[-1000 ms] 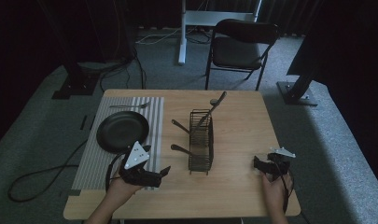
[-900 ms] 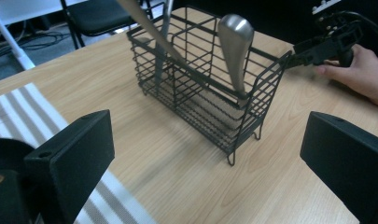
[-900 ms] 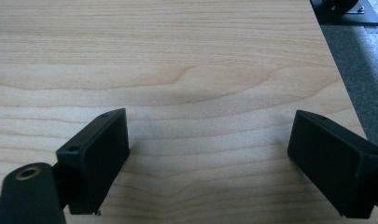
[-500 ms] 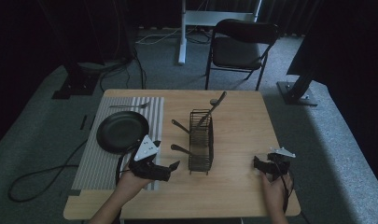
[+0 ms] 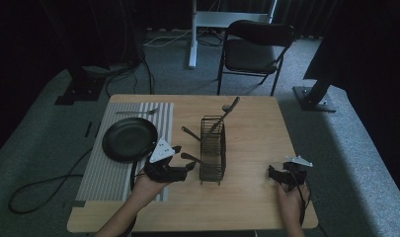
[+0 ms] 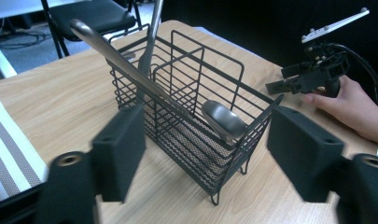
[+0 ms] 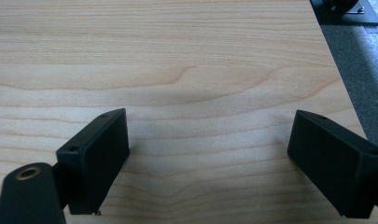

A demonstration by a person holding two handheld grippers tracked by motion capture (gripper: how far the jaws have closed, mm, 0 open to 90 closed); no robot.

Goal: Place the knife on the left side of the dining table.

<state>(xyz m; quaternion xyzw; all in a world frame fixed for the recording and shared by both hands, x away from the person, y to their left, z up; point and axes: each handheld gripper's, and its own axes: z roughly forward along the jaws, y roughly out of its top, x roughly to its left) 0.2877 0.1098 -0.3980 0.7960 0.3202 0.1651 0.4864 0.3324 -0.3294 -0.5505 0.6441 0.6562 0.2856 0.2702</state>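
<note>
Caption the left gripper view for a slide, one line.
Open left gripper faces a wire basket holding spoons, right gripper beyond.

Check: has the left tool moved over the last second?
Yes. The left tool has moved right, off the striped mat toward the wire basket, open.

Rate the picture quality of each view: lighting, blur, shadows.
High view: dim, murky surroundings, table evenly lit but soft. Left gripper view: wire basket sharp, the near jaws blurred, faint glare on the spoon bowl. Right gripper view: bright, wood grain crisp, soft shadow beside the left-hand jaw.
</note>
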